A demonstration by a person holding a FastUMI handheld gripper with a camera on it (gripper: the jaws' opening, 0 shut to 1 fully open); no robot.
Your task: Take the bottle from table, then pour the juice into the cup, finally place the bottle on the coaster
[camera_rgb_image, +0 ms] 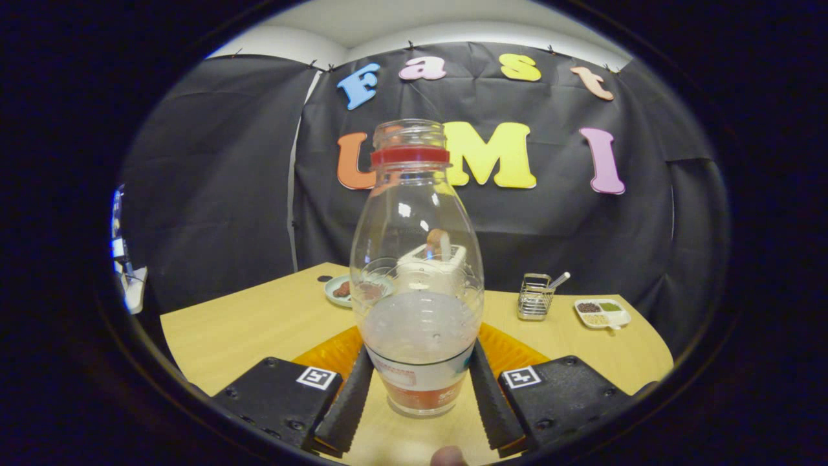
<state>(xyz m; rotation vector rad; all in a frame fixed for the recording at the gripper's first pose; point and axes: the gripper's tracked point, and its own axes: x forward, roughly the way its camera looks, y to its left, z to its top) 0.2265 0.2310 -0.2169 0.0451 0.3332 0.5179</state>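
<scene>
— Pale wood-grain tabletop (259,323), smooth and matte, with a rounded edge; creased black cloth hangs as the booth wall (213,194) behind it, and white wall shows above.

— And the task's thing?

— The clear plastic bottle with a red neck ring and no cap (417,272) stands upright between the gripper (419,396) fingers, cloudy pale juice filling its lower part, a printed label round the base. An orange ribbed coaster (330,353) lies under and just behind it.

— What are the fingers doing?

— Both ribbed pads (349,401) press against the bottle's base, one on each side, so the gripper is clamped on it.

— Beyond the bottle?

— A pale green plate (336,291) holding something dark, a white boxy appliance seen through the plastic (432,262), a small wire basket with a utensil handle sticking out (535,296), and a white divided dish of grains (603,312), all well apart from the fingers
</scene>
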